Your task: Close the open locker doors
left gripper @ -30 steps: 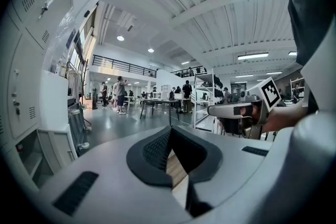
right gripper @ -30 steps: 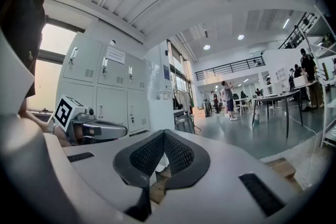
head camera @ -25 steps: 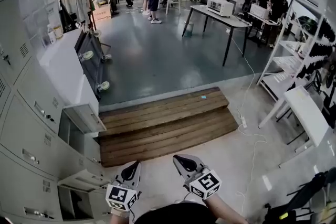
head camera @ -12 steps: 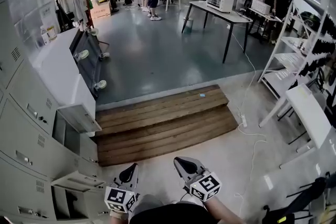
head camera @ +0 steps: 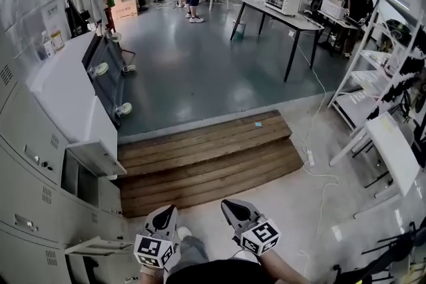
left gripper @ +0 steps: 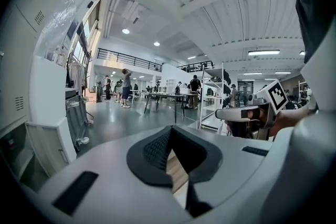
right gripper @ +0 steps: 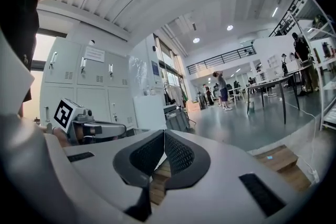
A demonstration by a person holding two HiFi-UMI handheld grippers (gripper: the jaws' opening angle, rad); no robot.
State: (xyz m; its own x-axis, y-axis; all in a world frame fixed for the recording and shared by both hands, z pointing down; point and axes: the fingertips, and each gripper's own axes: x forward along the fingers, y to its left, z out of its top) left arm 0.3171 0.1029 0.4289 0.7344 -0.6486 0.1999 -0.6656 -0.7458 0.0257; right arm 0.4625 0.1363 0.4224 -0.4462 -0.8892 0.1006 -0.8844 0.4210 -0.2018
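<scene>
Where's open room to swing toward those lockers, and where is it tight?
Free: the pale floor between the wooden platform and the power strip. Crowded: left, where two open locker doors jut out; right, around the white shelving.

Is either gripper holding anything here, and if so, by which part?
Nothing is held. The left gripper and the right gripper are both shut, with nothing between their fingers.
</scene>
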